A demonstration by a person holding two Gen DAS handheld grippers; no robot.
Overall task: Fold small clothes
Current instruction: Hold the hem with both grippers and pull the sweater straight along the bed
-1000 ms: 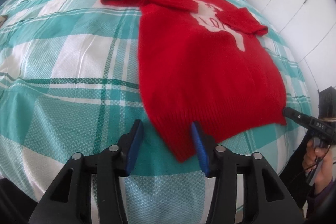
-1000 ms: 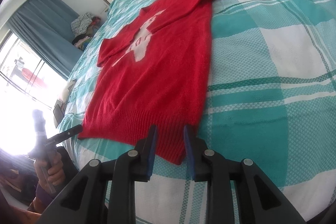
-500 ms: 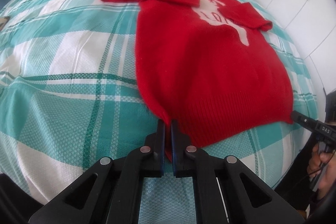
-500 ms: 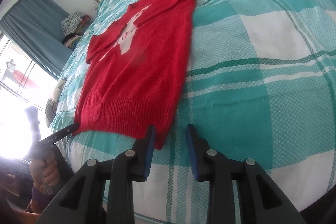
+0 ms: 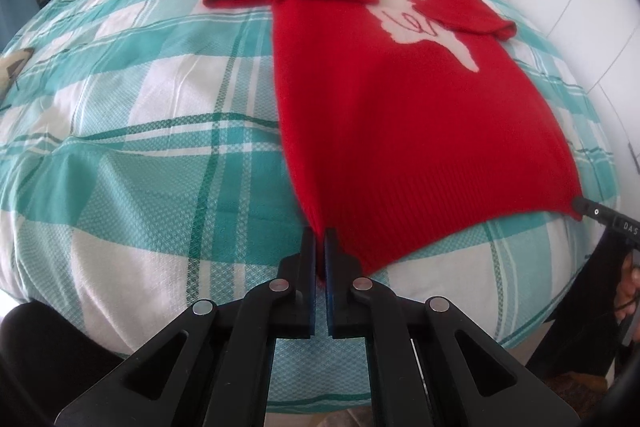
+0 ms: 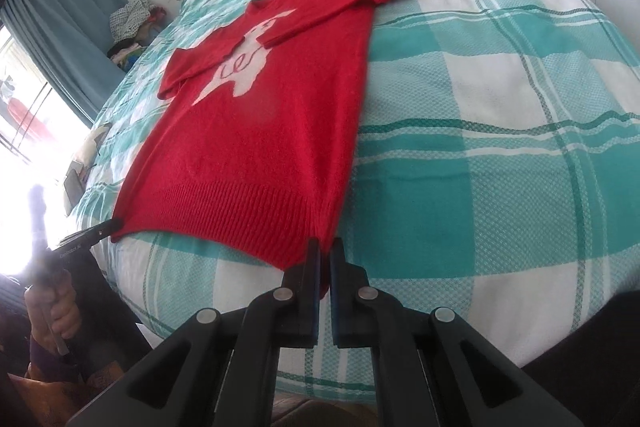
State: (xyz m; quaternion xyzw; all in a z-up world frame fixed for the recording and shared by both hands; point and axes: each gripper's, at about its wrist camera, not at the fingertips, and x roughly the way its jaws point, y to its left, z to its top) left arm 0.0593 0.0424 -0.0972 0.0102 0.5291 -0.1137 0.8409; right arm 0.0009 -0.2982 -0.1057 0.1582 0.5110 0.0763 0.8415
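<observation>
Both claws have just closed, so we now pinch the red sweater's (image 5: 400, 99) hem corners, left claw (image 5: 319, 251) and right claw (image 6: 325, 259), its length running away from us up the bed (image 5: 140, 147).

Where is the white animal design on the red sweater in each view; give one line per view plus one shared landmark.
Left wrist: white animal design, upper right, on the red sweater.
Right wrist: white animal design, upper left of centre.
Shared landmark: the sweater's ribbed hem, near both grippers.
</observation>
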